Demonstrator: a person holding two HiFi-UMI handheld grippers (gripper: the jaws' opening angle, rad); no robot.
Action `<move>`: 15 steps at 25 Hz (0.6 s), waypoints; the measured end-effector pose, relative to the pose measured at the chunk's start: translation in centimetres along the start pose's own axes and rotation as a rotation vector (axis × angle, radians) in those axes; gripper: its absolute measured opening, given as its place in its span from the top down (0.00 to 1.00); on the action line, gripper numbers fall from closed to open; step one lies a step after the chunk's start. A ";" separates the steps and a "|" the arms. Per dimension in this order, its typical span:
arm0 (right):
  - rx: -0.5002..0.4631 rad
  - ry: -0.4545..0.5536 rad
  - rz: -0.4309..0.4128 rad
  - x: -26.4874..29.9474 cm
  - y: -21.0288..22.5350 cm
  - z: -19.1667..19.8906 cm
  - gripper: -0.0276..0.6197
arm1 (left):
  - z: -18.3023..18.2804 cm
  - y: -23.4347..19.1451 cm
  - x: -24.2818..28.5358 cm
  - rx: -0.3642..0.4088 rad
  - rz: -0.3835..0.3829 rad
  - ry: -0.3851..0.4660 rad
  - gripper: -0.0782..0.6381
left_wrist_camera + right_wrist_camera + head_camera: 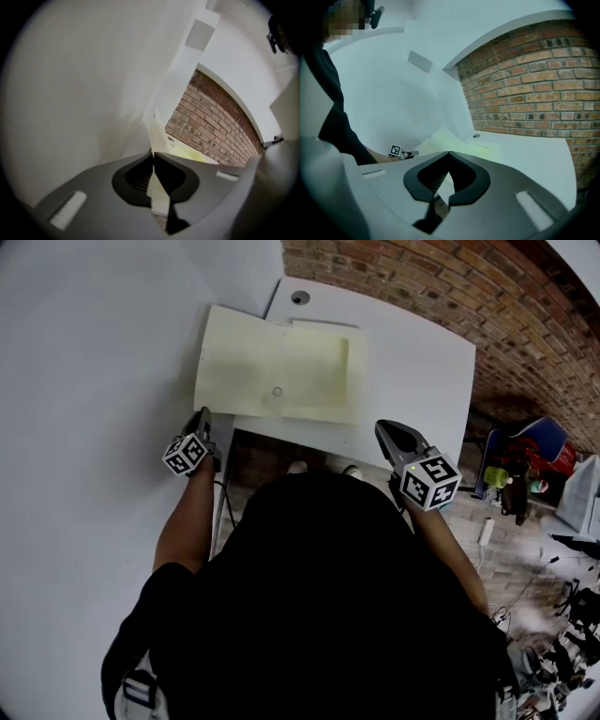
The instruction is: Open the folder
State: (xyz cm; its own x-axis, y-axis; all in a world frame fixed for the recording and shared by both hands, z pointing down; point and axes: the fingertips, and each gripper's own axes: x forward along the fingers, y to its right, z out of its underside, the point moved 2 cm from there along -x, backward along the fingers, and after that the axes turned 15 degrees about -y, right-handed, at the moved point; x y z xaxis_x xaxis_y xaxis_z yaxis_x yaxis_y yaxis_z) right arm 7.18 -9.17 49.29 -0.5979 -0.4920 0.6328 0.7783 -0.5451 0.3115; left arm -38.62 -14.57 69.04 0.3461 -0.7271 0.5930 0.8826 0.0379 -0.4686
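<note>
The pale yellow folder (277, 371) lies spread open on the table (412, 390).

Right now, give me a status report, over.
Left gripper shut; right gripper shut, empty. Pale yellow folder flat on white table, by left gripper. Nothing in the way.

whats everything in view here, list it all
folder: one, pale yellow, flat on the table's left part
table: one, white, between white wall and brick wall
cable hole: one, grey, table's far edge, beyond the folder
brick wall: one, red-brown, past the table's far right
white wall: one, white, left of the table
floor clutter: several, mixed colours, right of the table; too small to identify
dark top: one, black, on the person
left gripper: one, grey, jaws closed on the folder's near-left corner
right gripper: one, grey, jaws together, empty, by the table's near edge
</note>
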 end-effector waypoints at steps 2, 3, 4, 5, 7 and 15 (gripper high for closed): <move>0.003 -0.002 0.002 0.4 0.1 -0.1 0.96 | 0.2 -0.6 0.3 -0.010 -0.003 -0.011 0.88; 0.003 -0.002 0.003 0.6 0.1 -0.2 0.96 | 0.3 -0.9 0.5 -0.016 -0.004 -0.015 0.88; 0.003 -0.002 0.004 0.7 0.1 -0.2 0.96 | 0.4 -1.2 0.6 -0.021 -0.004 -0.019 0.88; 0.003 -0.002 0.005 0.8 0.1 -0.3 0.96 | 0.5 -1.5 0.7 -0.027 -0.003 -0.023 0.88; 0.004 -0.002 0.006 1.0 0.0 -0.6 0.96 | 0.6 -2.0 1.0 -0.044 0.001 -0.029 0.87; 0.030 -0.001 0.007 1.5 0.6 -0.7 0.96 | 1.0 -3.4 1.7 -0.073 -0.009 -0.051 0.87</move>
State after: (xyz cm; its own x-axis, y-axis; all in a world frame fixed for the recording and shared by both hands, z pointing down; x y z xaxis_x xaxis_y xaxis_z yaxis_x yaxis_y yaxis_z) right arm 6.58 -10.72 49.89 -0.5919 -0.4952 0.6359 0.7881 -0.5211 0.3277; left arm -40.75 -15.26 72.32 0.3557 -0.6914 0.6289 0.8609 -0.0195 -0.5084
